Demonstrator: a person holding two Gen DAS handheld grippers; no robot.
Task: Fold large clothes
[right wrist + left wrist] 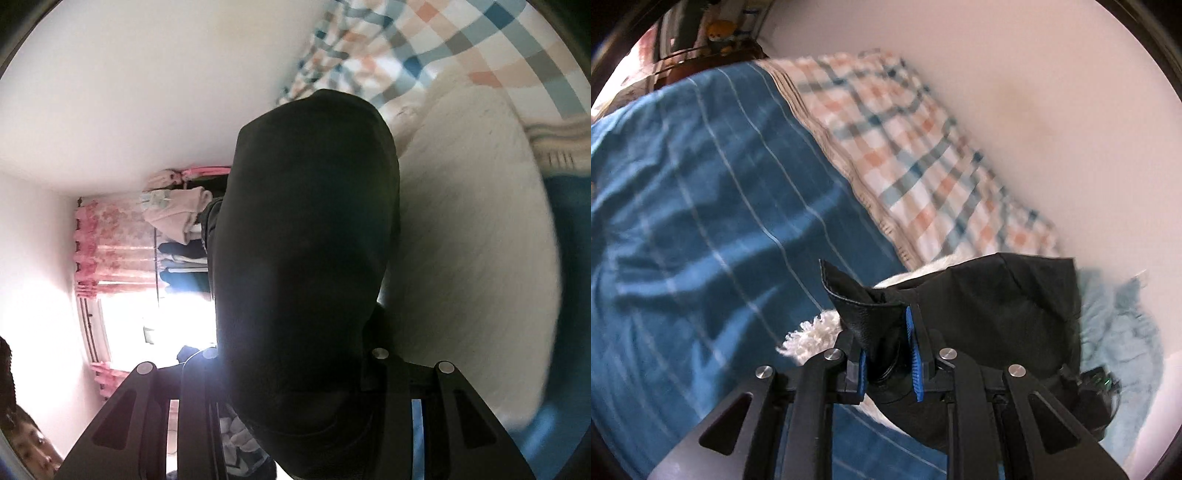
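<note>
Through the left wrist camera, your left claw (886, 350) is pinching a flap of the black garment (997, 295): a stitched, leathery edge stands up between the two blue-padded fingers (913, 354), which are drawn in on it. The rest of the garment bunches to the right of the claw, lifted off the bed, and its white fleecy lining (812, 336) shows at the left of the flap and along the garment's upper edge. Beneath it lies the blue striped bedsheet (720, 203), which fills the left half of the view. A plaid quilt (923, 147) runs along the sheet's far side, against the pale wall (1052, 92). A light blue cloth (1119, 325) lies at the right, beyond the garment.

Through the right wrist camera, the black garment (310, 240) hangs right in front of the lens and covers your right claw, so you cannot tell how its fingers stand; only the black frame (447, 413) of the claw shows at the bottom. The white fleecy lining (472, 240) spreads to the right of the dark cloth, with the plaid quilt (498, 48) above it and the blue sheet (572, 240) at the right edge. To the left, a pink floral curtain (114, 243) hangs by a bright window (147, 314), and clothes hang on a rack (181, 243) beside it.
</note>
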